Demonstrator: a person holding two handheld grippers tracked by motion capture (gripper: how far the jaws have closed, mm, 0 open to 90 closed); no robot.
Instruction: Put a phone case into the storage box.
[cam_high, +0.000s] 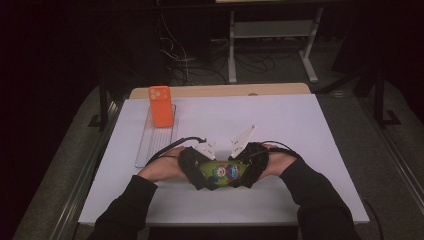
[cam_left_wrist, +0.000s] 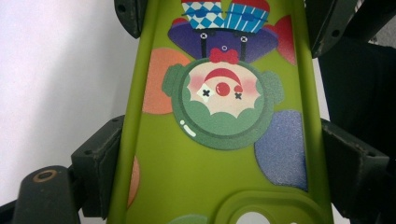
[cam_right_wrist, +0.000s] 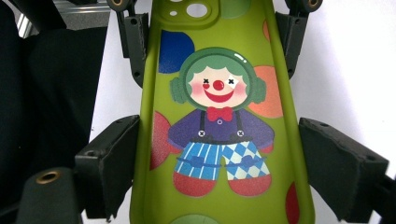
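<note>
So both grippers were parked at the near edge of the table (cam_high: 300, 130), facing each other, with a green case (cam_high: 222, 172) stretched between them. The left gripper (cam_high: 202, 172) had the left end, the right gripper (cam_high: 245, 172) the right end.

From the left gripper view, the case (cam_left_wrist: 219, 154) ran straight up the middle between the jaws, clown print upside down, camera cutout at the bottom edge. The left pad sat right against the case's side; the right pad was at its rim too, though I couldn't tell how hard it pressed. The jaws stood wide, about a case-width apart, and no earlier picture to compare with.

Right gripper view was the same deal from the other end: case (cam_right_wrist: 219, 140) upright this time, clown's legs near the camera, cutout at the far top. The left pad touched the case's edge, the right pad looked a hair off it, so honestly I couldn't say if that one was really clamped or just cradling it. The other gripper's jaws showed at the top, flanking the cutout end.

Further off, on the far left of the table, an orange phone (cam_high: 161, 106) lay on the far end of a clear tray (cam_high: 152, 145), well apart from the hands.
</note>
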